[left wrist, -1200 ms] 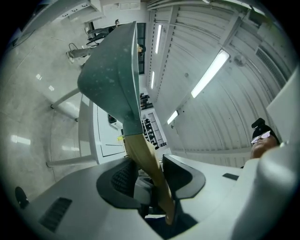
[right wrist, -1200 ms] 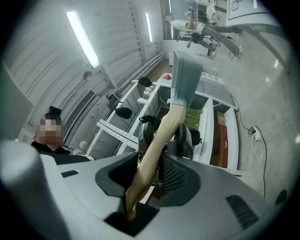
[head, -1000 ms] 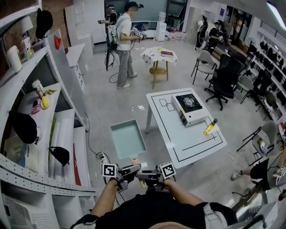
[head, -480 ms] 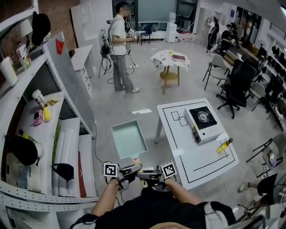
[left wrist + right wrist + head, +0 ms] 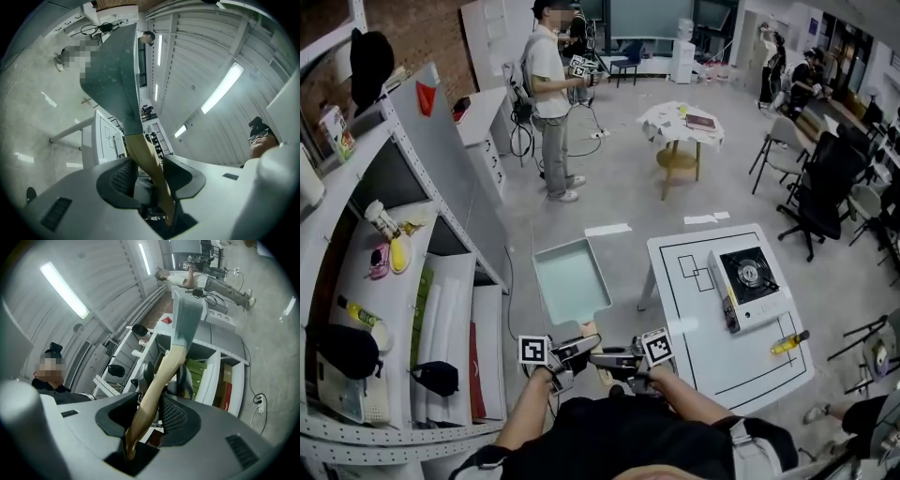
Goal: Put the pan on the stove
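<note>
- The wooden handle [image 5: 140,150] of the pan [image 5: 572,279] is slipping out of sight between the fingers [image 5: 117,176] of the left gripper [image 5: 149,178], its end sinking into the dark slot behind them
- Its tip is likewise disappearing behind the fingers [image 5: 177,420] of the right gripper [image 5: 147,420]
- In the head view, both grippers' fingers are crowding over the handle, hiding the contact
- A yellow object [image 5: 789,343] on the table [image 5: 722,361], well apart from the fingers, is showing too small to name
</note>
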A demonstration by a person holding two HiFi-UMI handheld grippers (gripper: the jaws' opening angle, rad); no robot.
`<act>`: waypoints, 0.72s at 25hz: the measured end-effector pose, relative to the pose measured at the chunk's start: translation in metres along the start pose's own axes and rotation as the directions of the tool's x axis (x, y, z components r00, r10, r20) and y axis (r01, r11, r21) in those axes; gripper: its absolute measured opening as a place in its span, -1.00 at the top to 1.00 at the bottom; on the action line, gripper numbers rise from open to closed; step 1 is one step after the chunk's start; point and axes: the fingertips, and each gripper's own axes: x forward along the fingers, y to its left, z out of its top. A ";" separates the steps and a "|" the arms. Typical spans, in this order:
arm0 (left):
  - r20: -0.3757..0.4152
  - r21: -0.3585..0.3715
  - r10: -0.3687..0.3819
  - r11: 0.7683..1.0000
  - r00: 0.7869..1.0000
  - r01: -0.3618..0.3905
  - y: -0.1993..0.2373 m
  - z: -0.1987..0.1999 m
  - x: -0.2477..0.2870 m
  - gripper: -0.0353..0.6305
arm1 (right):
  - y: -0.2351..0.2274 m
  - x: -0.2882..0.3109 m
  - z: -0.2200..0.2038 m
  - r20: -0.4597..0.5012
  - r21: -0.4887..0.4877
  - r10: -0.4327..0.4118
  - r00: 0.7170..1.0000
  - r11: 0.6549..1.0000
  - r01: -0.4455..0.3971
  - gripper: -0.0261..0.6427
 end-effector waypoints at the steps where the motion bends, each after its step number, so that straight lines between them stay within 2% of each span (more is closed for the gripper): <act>1: 0.007 -0.003 -0.004 1.000 1.000 0.004 0.003 0.008 0.003 0.37 | -0.003 -0.001 0.008 -0.002 0.000 0.002 1.000 1.000 -0.002 0.45; 4: 0.018 -0.027 -0.005 1.000 1.000 0.005 0.014 0.027 0.010 0.37 | -0.013 -0.001 0.030 -0.007 0.005 0.006 1.000 1.000 -0.006 0.46; 8: 0.013 -0.016 -0.011 1.000 1.000 0.012 0.031 0.056 0.015 0.37 | -0.029 0.004 0.059 0.003 0.009 0.013 1.000 1.000 -0.013 0.46; 11: 0.011 -0.049 -0.027 0.998 1.000 0.028 0.044 0.081 0.019 0.37 | -0.045 0.009 0.084 0.023 0.039 0.007 1.000 0.999 -0.008 0.46; 15: -0.014 -0.023 -0.051 0.998 0.999 0.051 0.059 0.129 0.017 0.37 | -0.065 0.027 0.126 0.051 0.077 -0.001 0.999 0.997 -0.003 0.46; 17: -0.024 -0.036 -0.072 0.997 0.997 0.071 0.068 0.152 0.017 0.37 | -0.076 0.036 0.147 0.061 0.076 -0.004 0.998 0.997 -0.001 0.46; 18: -0.033 -0.062 -0.051 0.997 0.998 0.049 0.075 0.161 0.015 0.37 | -0.083 0.040 0.158 0.064 0.073 -0.012 0.998 0.997 0.007 0.46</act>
